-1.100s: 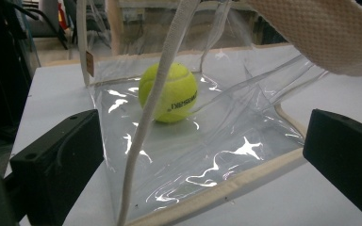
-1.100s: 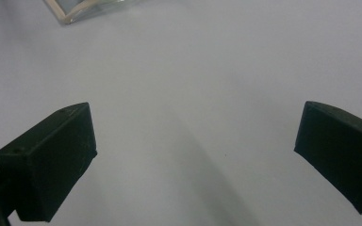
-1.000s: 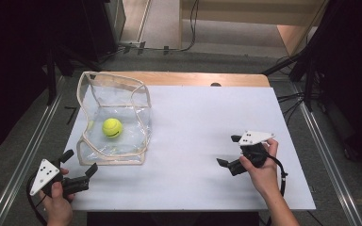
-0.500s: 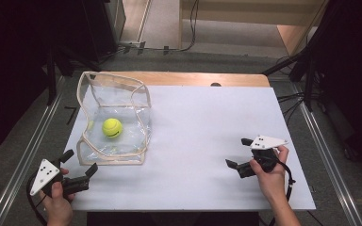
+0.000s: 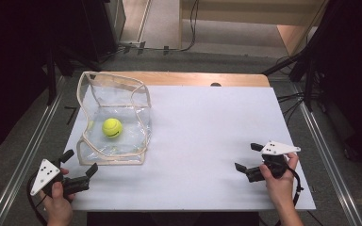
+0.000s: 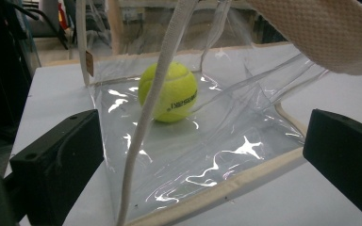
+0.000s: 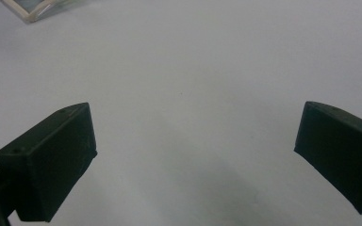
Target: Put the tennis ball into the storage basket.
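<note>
Left gripper [image 5: 79, 162], jaws apart, sits just before the bagged tennis ball [image 5: 112, 127].

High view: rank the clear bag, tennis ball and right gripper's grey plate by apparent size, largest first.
1. clear bag
2. grey plate on the right gripper
3. tennis ball
The plate and ball look close in size, so that order is unsure.
</note>
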Available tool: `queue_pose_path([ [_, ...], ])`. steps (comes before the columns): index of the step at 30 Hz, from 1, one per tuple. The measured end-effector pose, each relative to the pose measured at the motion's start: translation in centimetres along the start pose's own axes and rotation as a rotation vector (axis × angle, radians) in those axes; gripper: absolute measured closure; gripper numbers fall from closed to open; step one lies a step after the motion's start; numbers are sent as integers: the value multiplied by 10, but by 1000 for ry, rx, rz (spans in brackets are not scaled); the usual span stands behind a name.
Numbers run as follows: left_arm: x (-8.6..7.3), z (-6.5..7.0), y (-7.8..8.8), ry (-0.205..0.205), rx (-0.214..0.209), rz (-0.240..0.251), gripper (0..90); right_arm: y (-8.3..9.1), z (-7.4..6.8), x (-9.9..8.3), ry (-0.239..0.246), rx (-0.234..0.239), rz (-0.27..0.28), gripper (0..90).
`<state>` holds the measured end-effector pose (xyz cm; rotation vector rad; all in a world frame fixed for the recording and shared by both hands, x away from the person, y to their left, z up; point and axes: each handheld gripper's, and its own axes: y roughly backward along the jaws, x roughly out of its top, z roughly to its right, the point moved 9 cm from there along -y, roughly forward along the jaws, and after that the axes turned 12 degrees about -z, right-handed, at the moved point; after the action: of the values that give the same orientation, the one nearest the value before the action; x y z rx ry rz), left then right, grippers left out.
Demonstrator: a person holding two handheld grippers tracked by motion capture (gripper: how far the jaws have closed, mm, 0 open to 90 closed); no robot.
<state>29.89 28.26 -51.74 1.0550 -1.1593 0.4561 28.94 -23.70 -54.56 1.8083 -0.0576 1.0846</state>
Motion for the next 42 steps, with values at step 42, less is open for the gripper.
queue_pose_path([
  [42,0,1,0,-5,4,-3,0,47,33,-53,-122,-62,136,0],
])
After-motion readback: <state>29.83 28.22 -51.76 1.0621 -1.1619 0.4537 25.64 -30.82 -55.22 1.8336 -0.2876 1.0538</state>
